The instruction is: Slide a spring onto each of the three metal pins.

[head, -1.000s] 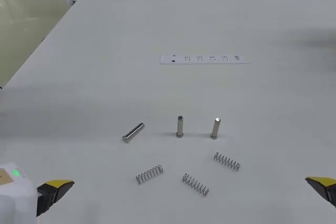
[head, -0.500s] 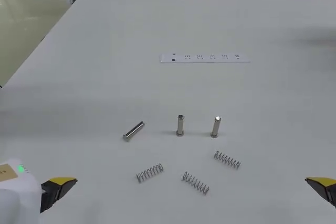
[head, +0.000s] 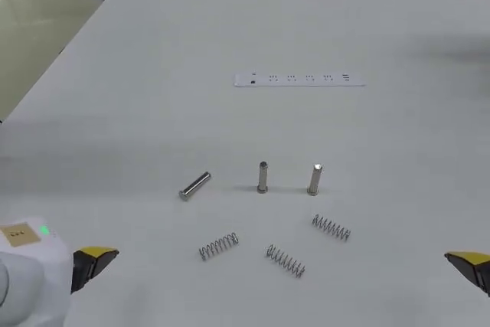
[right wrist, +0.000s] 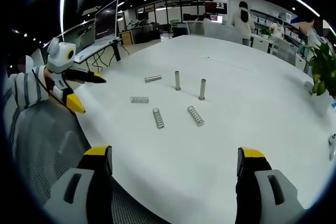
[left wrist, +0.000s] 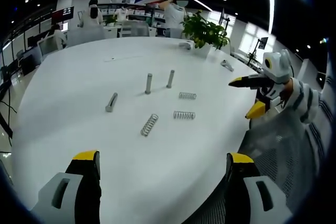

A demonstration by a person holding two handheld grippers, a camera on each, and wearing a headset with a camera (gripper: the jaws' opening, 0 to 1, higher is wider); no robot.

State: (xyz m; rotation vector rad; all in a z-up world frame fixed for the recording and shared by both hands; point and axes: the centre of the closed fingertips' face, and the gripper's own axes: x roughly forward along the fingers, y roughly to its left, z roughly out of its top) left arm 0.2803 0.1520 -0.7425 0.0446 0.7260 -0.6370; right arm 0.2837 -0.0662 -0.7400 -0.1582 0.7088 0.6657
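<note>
The left gripper [left wrist: 163,157] hung at the near edge of the white table [head: 138,89] with its yellow-tipped jaws spread wide and nothing between them. The right gripper [right wrist: 175,152] was just as wide apart and empty, low at the near right edge in the head view [head: 468,262]. Each one appeared in the other's gripper view, held off the table edge.

Well ahead of both grippers, three springs lay loose on the table: the left spring [head: 219,246], the middle spring [head: 285,260] and the right spring [head: 331,228], near one another but not touching. Just beyond them stood the middle pin [head: 262,177] and the right pin [head: 315,179], both upright and bare. The left pin [head: 194,186] lay on its side, angled, apart from the other two. No spring was on any pin.

Farther back, a white power strip [head: 298,79] lay flat across the middle of the table. A potted plant [left wrist: 207,32] stood at the table's far side in the left gripper view.
</note>
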